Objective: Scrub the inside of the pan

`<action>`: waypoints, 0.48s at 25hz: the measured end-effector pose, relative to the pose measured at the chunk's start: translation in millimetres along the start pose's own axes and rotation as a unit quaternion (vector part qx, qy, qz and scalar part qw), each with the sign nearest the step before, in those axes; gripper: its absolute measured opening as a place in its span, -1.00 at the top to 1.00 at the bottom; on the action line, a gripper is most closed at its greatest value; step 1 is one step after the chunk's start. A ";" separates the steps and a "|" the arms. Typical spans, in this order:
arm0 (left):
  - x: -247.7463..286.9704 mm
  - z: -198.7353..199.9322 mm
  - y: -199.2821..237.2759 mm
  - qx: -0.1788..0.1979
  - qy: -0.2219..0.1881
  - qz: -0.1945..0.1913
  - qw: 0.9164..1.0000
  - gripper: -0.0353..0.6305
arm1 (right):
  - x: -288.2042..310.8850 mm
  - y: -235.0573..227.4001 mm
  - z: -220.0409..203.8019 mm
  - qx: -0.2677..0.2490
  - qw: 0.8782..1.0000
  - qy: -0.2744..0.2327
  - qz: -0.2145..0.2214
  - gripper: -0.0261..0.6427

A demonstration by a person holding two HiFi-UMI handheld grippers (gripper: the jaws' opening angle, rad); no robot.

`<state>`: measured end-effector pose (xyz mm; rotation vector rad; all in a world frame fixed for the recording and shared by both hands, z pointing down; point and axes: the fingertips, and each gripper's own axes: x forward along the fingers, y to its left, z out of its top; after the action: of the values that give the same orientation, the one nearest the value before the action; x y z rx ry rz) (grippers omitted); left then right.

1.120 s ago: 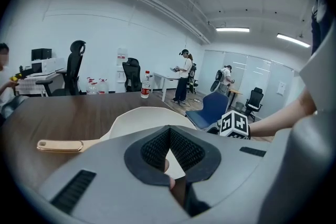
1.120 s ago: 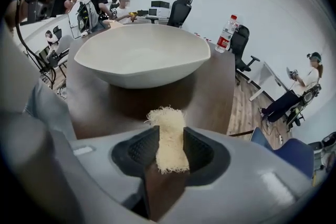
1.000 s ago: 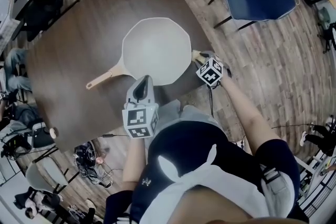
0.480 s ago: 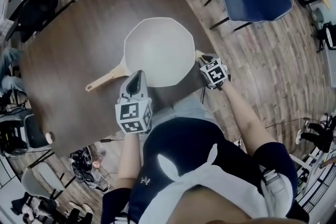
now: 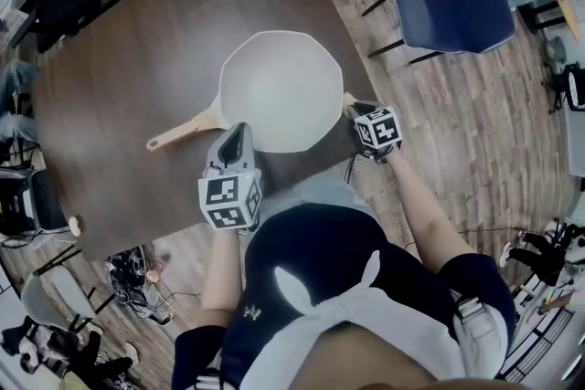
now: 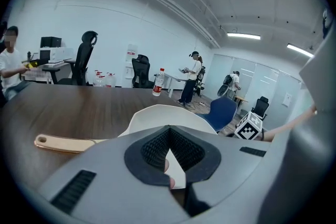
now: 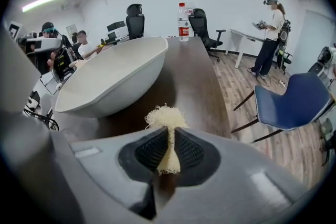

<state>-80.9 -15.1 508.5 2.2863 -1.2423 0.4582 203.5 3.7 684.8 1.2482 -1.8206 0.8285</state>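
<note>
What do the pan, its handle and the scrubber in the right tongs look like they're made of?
Pan: smooth matte off-white all over, probably coated metal or ceramic; the look doesn't settle which. Handle: pale tan, likely wood or a wood-look finish. Scrubber: cream tangle of fine fibres, frayed at the top, loofah-like or plastic mesh.

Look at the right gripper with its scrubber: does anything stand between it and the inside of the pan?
Nothing visible does. The right gripper, shut on the scrubber, is beside the pan above the table. Only the pan's own raised wall lies between them, and its inside holds nothing.
</note>
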 end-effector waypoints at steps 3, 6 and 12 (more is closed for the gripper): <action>5.0 -1.4 3.9 -0.018 0.009 0.009 1.000 0.88 | -0.4 -1.9 1.5 0.040 0.999 -0.006 0.019 0.83; 11.9 -0.5 10.2 -0.028 0.017 0.018 0.999 0.88 | 0.5 -4.7 6.7 0.076 0.997 -0.010 0.029 0.84; 18.7 7.0 14.2 -0.034 0.016 0.033 0.999 0.88 | -9.9 -20.2 6.7 0.110 0.994 -0.010 0.009 0.84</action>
<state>-82.6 -38.4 515.9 2.1777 -1.3004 0.4667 223.4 -3.7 674.7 1.3831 -1.7957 1.0516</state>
